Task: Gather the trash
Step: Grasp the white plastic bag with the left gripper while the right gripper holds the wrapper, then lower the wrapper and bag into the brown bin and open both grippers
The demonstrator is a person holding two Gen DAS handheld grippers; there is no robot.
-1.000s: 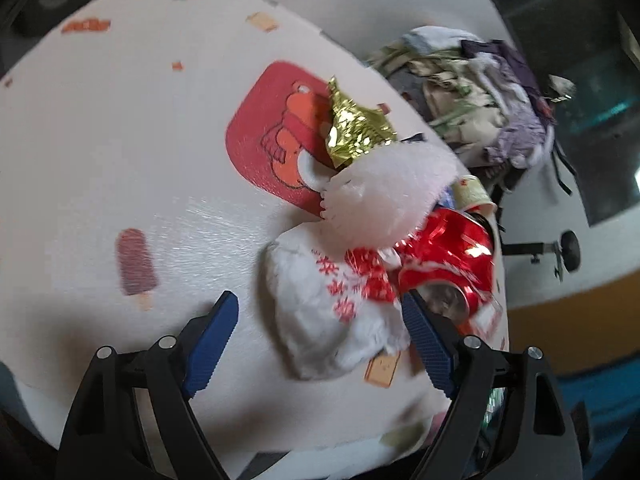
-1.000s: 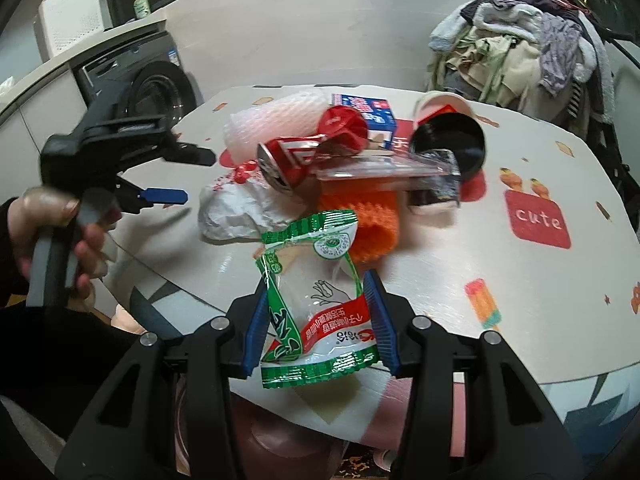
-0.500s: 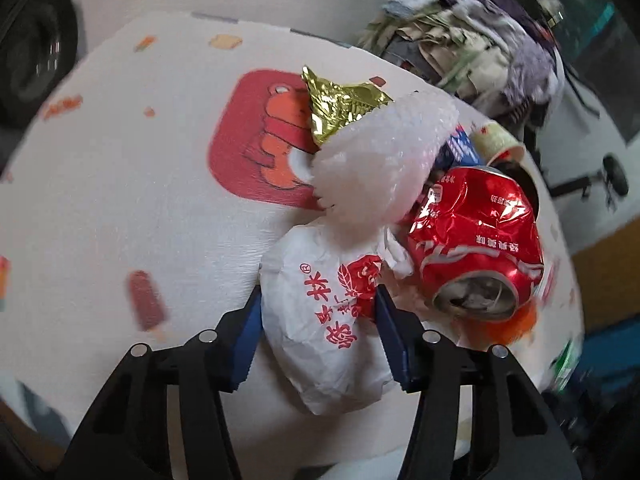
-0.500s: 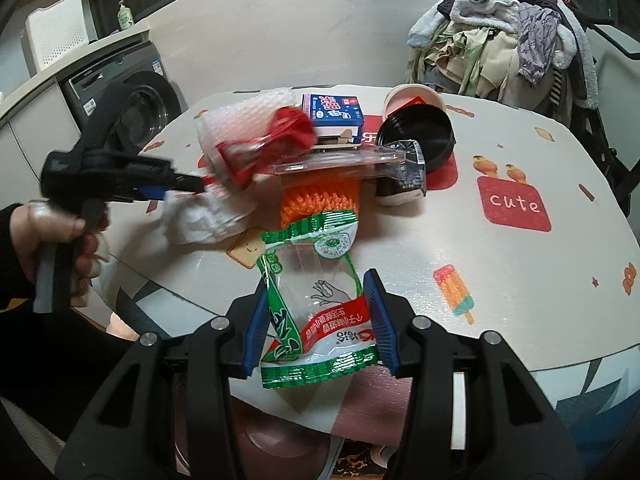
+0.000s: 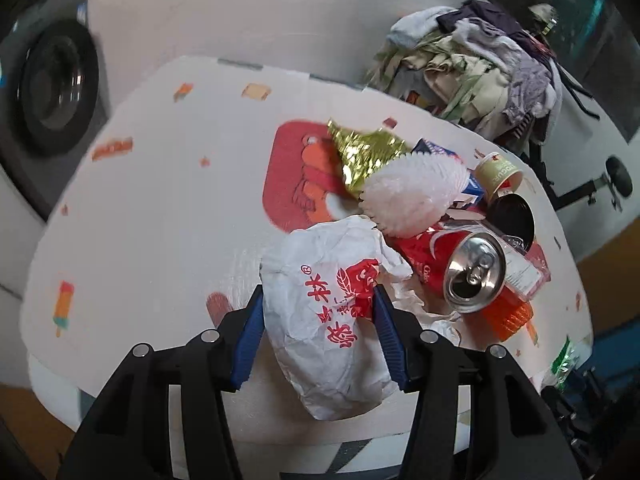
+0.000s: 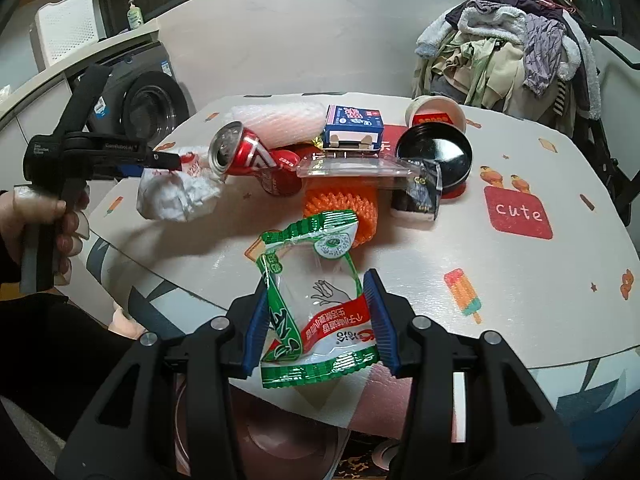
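Left hand-held gripper (image 5: 318,330): clamps crumpled white wrapper (image 5: 328,320) — jaws just closed; thin paper may tear.
Right hand-held gripper (image 6: 316,320): pinches green snack bag (image 6: 316,300) — slick film may slip.

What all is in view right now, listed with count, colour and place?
paper wrapper: one, white with red print, in left gripper
snack packet: one, green and clear, in right gripper
can: one, red, tipped in the pile
foam nets: white, orange
foil: one, gold, behind the pile
carton: one, blue
bowl: one, black
table: one, white, patterned
clothes heap: behind the table
left gripper, right gripper: black, blue pads
hand: one, at left
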